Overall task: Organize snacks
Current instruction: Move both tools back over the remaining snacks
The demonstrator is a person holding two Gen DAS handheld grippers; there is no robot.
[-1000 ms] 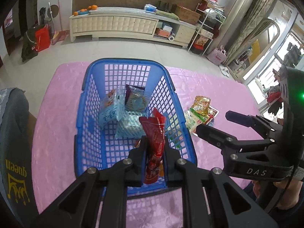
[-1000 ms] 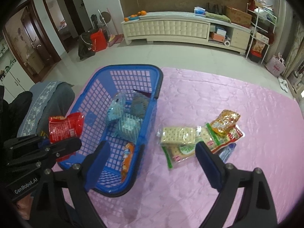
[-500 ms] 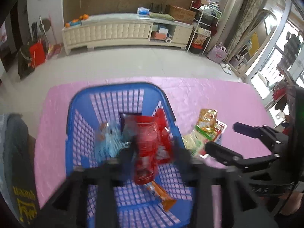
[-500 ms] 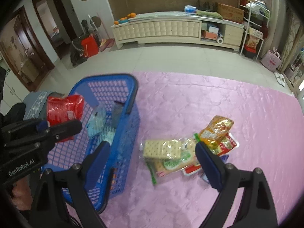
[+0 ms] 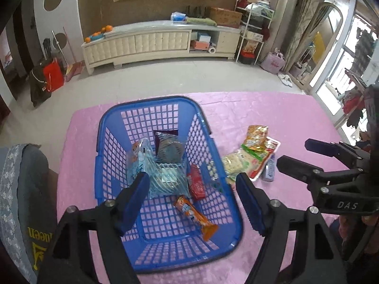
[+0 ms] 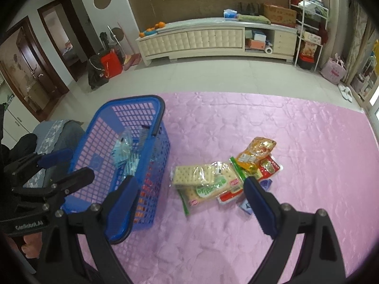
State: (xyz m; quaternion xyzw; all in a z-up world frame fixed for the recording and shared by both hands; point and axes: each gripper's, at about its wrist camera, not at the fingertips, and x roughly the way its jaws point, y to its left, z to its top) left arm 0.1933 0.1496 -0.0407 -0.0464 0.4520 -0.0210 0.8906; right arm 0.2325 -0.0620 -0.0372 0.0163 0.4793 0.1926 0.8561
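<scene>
The left gripper (image 5: 193,184) hangs above the blue basket (image 5: 227,196), its jaws opening with nothing between them. Inside the basket lie a red packet (image 5: 196,182), an orange packet (image 5: 195,216) and clear blue-striped bags (image 5: 163,177). The right gripper (image 6: 189,194), released and empty, hovers over the pink cloth (image 6: 296,142). At its 12 o'clock lies a pile of cracker packs (image 6: 203,179), just beside the basket.

Cream sideboard (image 5: 161,42) against brown wall (image 5: 151,9), grey floor (image 5: 165,78)

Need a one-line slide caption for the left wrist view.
Left tongs opening, empty, above the blue basket of snacks; more packets wait on the pink tablecloth.
</scene>
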